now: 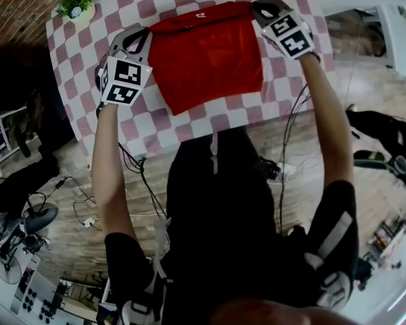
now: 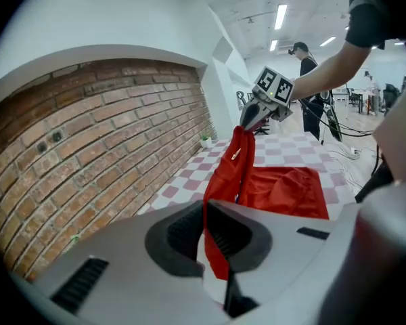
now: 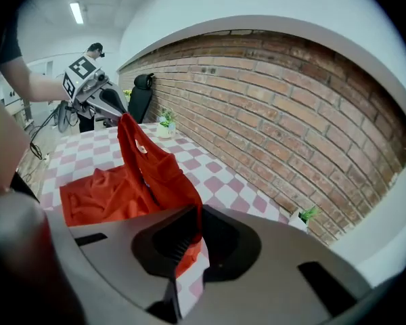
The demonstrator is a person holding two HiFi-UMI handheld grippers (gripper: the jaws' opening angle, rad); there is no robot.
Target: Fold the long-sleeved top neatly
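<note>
A red long-sleeved top (image 1: pixel 206 56) hangs stretched between my two grippers above the pink-and-white checked table (image 1: pixel 139 124). Its top edge is taut and its lower part trails down onto the cloth. My left gripper (image 1: pixel 147 36) is shut on the top's left corner; in the left gripper view the red fabric (image 2: pixel 220 239) runs through the closed jaws. My right gripper (image 1: pixel 256 12) is shut on the right corner, and in the right gripper view the fabric (image 3: pixel 186 239) is pinched between its jaws. Each gripper shows in the other's view: the right gripper (image 2: pixel 254 117) and the left gripper (image 3: pixel 111 103).
A small potted plant (image 1: pixel 74 7) stands at the table's far left corner. A brick wall (image 3: pixel 271 107) runs along the far side of the table. Cables (image 1: pixel 132 168) lie on the wooden floor near my feet. A person (image 2: pixel 308 66) stands in the background.
</note>
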